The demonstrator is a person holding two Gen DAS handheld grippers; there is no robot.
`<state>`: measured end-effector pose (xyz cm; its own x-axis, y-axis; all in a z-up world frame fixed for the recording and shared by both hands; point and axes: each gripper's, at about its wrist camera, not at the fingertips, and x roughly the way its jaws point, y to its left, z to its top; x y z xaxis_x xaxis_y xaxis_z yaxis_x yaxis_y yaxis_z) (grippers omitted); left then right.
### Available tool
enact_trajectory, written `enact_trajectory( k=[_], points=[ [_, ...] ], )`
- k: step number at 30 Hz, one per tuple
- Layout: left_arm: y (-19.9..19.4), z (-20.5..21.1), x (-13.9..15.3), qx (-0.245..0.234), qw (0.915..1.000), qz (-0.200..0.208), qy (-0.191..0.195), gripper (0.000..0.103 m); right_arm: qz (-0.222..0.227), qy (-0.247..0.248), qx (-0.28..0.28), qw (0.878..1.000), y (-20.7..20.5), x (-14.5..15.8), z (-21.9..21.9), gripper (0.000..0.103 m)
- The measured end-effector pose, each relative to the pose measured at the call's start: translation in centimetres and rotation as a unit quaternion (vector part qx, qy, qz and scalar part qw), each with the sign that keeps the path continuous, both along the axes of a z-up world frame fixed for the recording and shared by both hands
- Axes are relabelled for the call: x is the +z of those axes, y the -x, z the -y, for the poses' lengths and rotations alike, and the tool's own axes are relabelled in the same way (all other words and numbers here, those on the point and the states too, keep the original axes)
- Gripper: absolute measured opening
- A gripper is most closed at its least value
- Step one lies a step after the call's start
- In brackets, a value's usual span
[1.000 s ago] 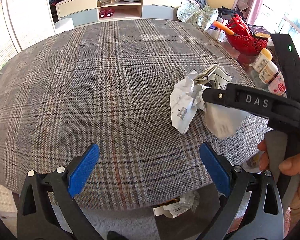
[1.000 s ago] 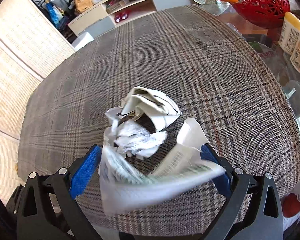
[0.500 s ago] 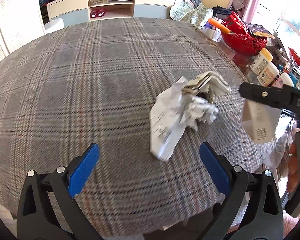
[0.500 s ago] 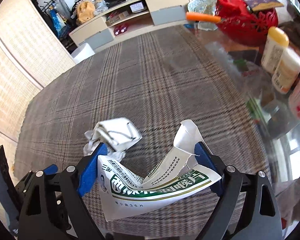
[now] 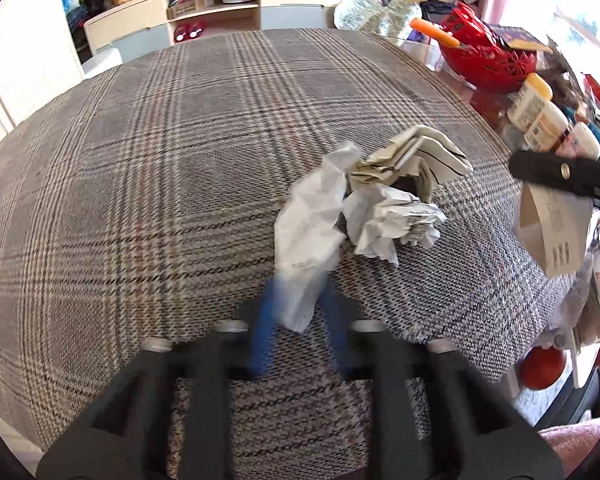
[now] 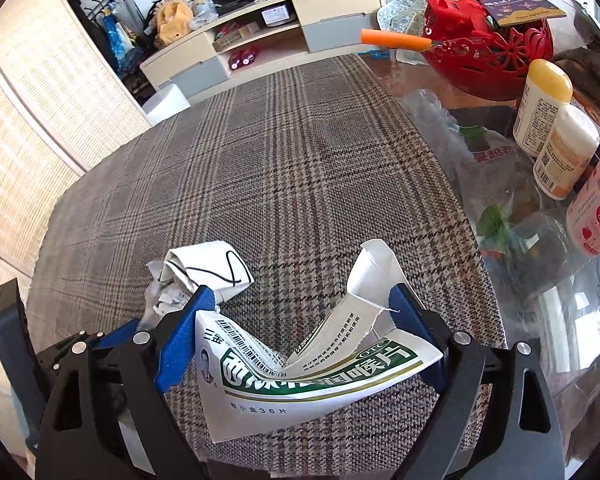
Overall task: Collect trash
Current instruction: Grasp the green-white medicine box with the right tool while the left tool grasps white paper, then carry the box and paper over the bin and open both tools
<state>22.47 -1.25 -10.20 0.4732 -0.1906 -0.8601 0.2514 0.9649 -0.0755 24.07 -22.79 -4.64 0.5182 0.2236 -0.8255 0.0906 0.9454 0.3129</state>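
Observation:
A pile of trash lies on the plaid tablecloth: a crumpled white paper, a crumpled printed sheet and a folded white mask. My left gripper is blurred and closed around the lower end of the crumpled white paper. My right gripper is shut on a flattened white and green medicine box, held bent above the table's near edge. The box also shows at the right of the left wrist view. The mask lies just beyond my right gripper's left finger.
A red basket with an orange-handled tool stands at the far right. Several bottles and a clear plastic bag sit on the glass beside the cloth. A TV cabinet is behind the table.
My left gripper's jaws have closed from wide open onto the crumpled white paper. My right gripper has lifted the medicine box up and to the right, away from the pile.

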Motion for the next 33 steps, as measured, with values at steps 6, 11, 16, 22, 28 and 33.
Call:
enact_trajectory(
  k=[6, 11, 16, 22, 28, 33],
  points=[
    [1.7, -1.5, 0.7, 0.011, 0.9999, 0.000, 0.008, 0.001, -0.003, -0.012, 0.004, 1.000, 2.5, 0.3, -0.2, 0.089],
    [5.5, -2.5, 2.0, 0.014, 0.9997, 0.003, 0.019, 0.001, -0.002, -0.026, 0.017, 0.999, 5.4, 0.7, -0.7, 0.089],
    [9.8, -2.0, 3.3, 0.012, 0.9996, 0.009, 0.024, 0.001, 0.007, -0.028, 0.032, 0.999, 9.2, 1.7, -1.7, 0.089],
    [16.0, -1.9, 4.0, 0.022, 0.9983, 0.014, 0.053, 0.001, 0.019, -0.021, 0.045, 0.999, 13.8, 2.7, -2.5, 0.089],
    [20.4, -1.0, 2.3, 0.015, 0.9982, 0.006, 0.057, 0.002, 0.013, -0.010, 0.055, 0.998, 18.0, 1.3, -3.3, 0.090],
    [22.4, -0.9, -1.0, 0.018, 0.9973, -0.025, 0.067, 0.002, -0.014, -0.022, 0.058, 0.998, 20.0, -2.2, -3.6, 0.090]
  ],
)
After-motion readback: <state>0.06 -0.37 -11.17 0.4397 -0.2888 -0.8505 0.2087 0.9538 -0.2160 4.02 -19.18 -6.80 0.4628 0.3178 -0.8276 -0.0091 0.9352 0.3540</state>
